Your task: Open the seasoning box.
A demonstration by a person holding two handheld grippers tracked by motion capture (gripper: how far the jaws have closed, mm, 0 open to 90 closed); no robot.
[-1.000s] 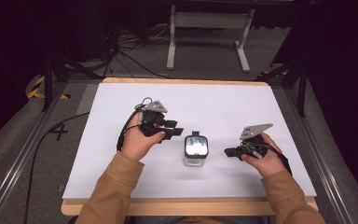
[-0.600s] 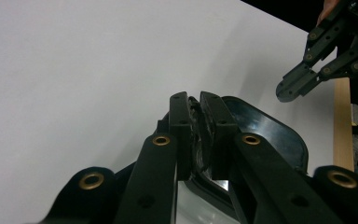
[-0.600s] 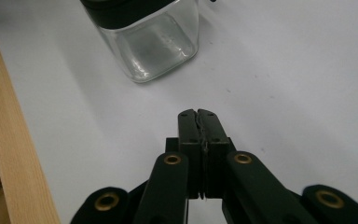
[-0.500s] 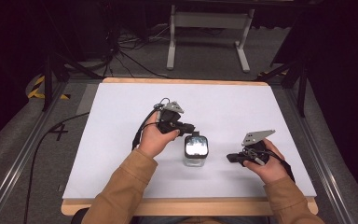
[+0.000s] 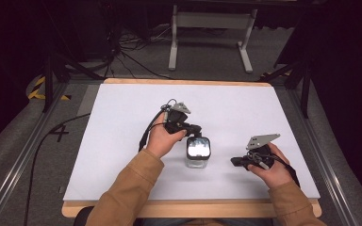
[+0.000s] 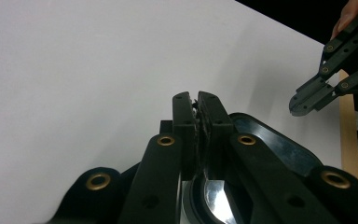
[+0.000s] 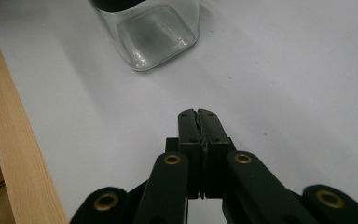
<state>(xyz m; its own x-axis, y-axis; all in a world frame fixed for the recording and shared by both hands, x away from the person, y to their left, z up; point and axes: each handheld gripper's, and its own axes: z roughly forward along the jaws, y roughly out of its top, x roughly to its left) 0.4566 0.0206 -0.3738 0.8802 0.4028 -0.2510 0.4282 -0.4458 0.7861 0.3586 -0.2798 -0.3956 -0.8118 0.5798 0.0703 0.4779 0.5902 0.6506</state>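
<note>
Sleeves (image 5: 127, 195) enter over table's near wooden edge (image 5: 193, 209). Right gripper (image 5: 235, 162) hovers near that edge, toward right corner, jaws together, nothing between them. Glass jar (image 5: 198, 151) with black lid stands upright on white table top (image 5: 122, 122), mid-table, nearer near edge, well apart from right gripper. Left gripper (image 5: 196, 129) sits just beyond jar over lid's far rim; jaws have just been closing, now pressed together, nothing seen clamped.
</note>
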